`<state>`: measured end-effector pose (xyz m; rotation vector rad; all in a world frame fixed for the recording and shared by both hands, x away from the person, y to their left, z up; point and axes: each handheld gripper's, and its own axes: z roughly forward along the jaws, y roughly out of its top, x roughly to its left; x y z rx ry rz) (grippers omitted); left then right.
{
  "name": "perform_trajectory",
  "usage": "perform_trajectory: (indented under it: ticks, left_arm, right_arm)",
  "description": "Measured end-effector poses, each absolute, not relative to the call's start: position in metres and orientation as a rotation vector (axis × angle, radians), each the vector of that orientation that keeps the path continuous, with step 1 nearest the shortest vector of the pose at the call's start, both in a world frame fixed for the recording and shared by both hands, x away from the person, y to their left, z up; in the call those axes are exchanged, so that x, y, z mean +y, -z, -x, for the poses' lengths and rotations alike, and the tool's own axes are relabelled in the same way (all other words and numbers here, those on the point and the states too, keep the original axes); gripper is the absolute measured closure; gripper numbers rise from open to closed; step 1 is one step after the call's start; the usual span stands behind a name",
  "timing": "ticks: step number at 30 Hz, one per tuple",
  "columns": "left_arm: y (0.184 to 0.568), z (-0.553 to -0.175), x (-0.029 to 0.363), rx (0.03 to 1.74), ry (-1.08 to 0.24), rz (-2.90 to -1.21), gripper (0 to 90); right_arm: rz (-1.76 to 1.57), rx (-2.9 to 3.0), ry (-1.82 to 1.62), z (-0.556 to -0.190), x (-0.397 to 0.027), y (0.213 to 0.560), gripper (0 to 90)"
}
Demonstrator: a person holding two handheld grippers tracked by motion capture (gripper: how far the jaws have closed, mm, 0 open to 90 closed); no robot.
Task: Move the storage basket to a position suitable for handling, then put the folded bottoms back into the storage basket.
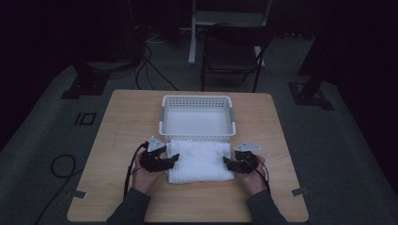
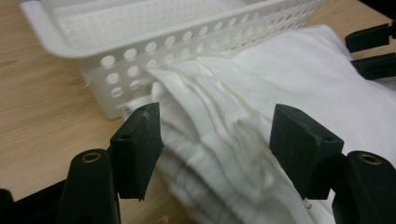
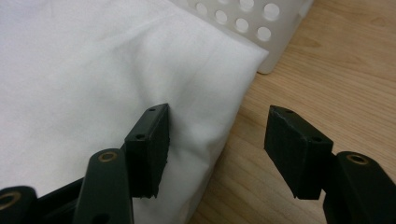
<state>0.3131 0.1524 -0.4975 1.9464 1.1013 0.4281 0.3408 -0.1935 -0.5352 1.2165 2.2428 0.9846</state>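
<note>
Forearms: my two sleeves come in at the near edge of the worktop (image 1: 117,140), one hand behind each tool.
Left tool: my left tool (image 1: 165,159) sits at the left end of the folded white towel (image 1: 201,161); in the left gripper view (image 2: 215,135) its jaws stand apart with the towel's layered folds between them, and I cannot see either pad pressing on the cloth.
Right tool: my right tool (image 1: 228,162) sits at the towel's right end; in the right gripper view (image 3: 217,140) the jaws are apart, one over the cloth at its edge, the other over bare wood, so the towel's edge lies between them unclamped.
Towel: folded into a thick stack, lying flat on the worktop between my two tools, its far edge touching the near wall of the basket (image 1: 197,100).
Towel edges: stacked layers show at the left end (image 2: 224,116); the right end (image 3: 116,70) looks smooth, with a rounded corner next to the basket.
Basket: white, perforated, upright, toward the far middle of the worktop.
Beyond the worktop: a dark chair (image 1: 232,54) and cables (image 1: 150,70) on the floor.
</note>
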Motion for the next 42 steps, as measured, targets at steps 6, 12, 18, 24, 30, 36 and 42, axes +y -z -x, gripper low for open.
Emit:
perform_trajectory:
  ticks: [6, 12, 18, 24, 30, 36, 42]
  left_arm:
    - [0.489, -0.301, 0.155, 1.083, -0.434, -1.913, 33.0]
    - [0.489, -0.285, 0.142, 1.051, -0.475, -1.958, 29.2]
    - [0.499, -0.28, 0.144, 1.069, -0.459, -1.978, 26.3]
    - [0.508, -0.28, 0.149, 1.099, -0.446, -1.978, 24.2]
    - [0.511, -0.288, 0.16, 1.162, -0.41, -1.934, 18.1]
    - [0.507, -0.306, 0.156, 1.216, -0.381, -1.877, 13.9]
    - [0.506, -0.317, 0.136, 1.193, -0.349, -1.883, 8.8]
  right_arm:
    - [-1.211, 2.242, -0.975, -0.34, -0.193, 0.536, 39.1]
    - [-1.206, 2.241, -0.974, -0.339, -0.194, 0.535, 39.1]
    - [-1.21, 2.242, -0.982, -0.339, -0.194, 0.535, 38.7]
    - [-1.207, 2.236, -0.981, -0.339, -0.194, 0.535, 38.3]
    - [-1.204, 2.232, -0.979, -0.338, -0.194, 0.535, 38.3]
    - [-1.205, 2.229, -0.975, -0.338, -0.194, 0.535, 38.3]
    - [-1.207, 2.229, -0.976, -0.338, -0.194, 0.536, 38.3]
